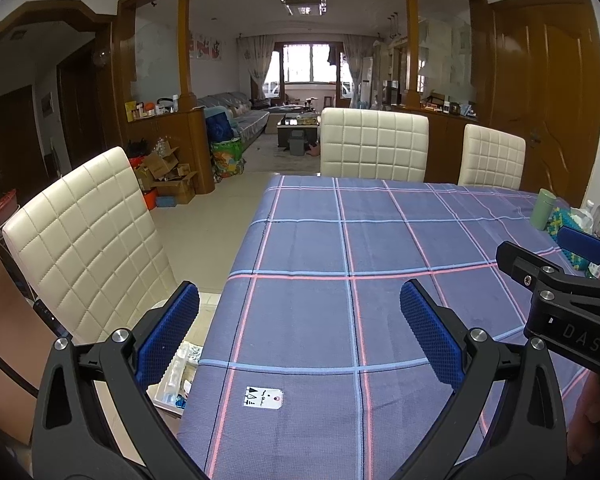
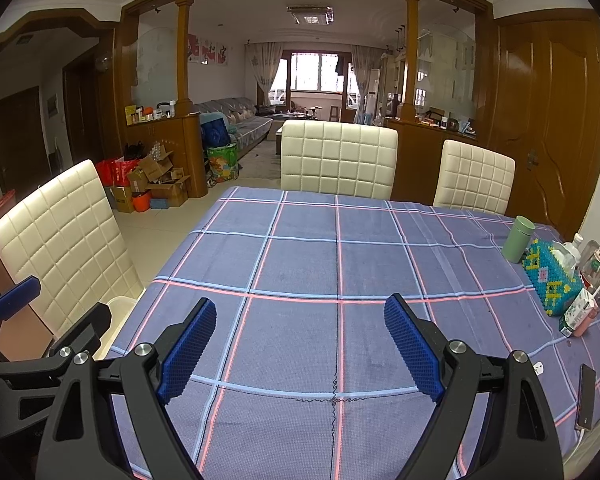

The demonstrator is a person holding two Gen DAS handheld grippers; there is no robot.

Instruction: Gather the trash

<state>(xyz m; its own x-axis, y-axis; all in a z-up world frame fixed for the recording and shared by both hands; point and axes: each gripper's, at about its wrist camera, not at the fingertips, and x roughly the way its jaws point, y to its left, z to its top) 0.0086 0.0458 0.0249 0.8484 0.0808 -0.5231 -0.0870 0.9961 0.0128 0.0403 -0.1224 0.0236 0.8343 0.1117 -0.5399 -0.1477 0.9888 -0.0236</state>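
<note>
1. Left wrist view: the left gripper [image 1: 300,328] hung over the near end of a table under a blue-grey checked tablecloth [image 1: 380,232], its blue-padded fingers [image 1: 168,336] spread wide and empty.
2. A small white printed paper tag [image 1: 263,397], the one scrap in sight, lay flat on the tablecloth at its near edge, below and between the fingers, touching neither.
3. A cream quilted chair [image 1: 84,240] stood left of the tablecloth; beside the cloth's near left edge sat a white tray of small clutter [image 1: 180,372].
4. The right gripper [image 1: 540,256] showed at the tablecloth's right side.
5. Right wrist view: the right gripper [image 2: 300,348] was released, fingers wide apart over bare tablecloth.
6. At the tablecloth's right edge stood a green cylindrical cup [image 2: 518,239], a beaded turquoise tissue box [image 2: 554,280] and a black phone [image 2: 586,396].
</note>
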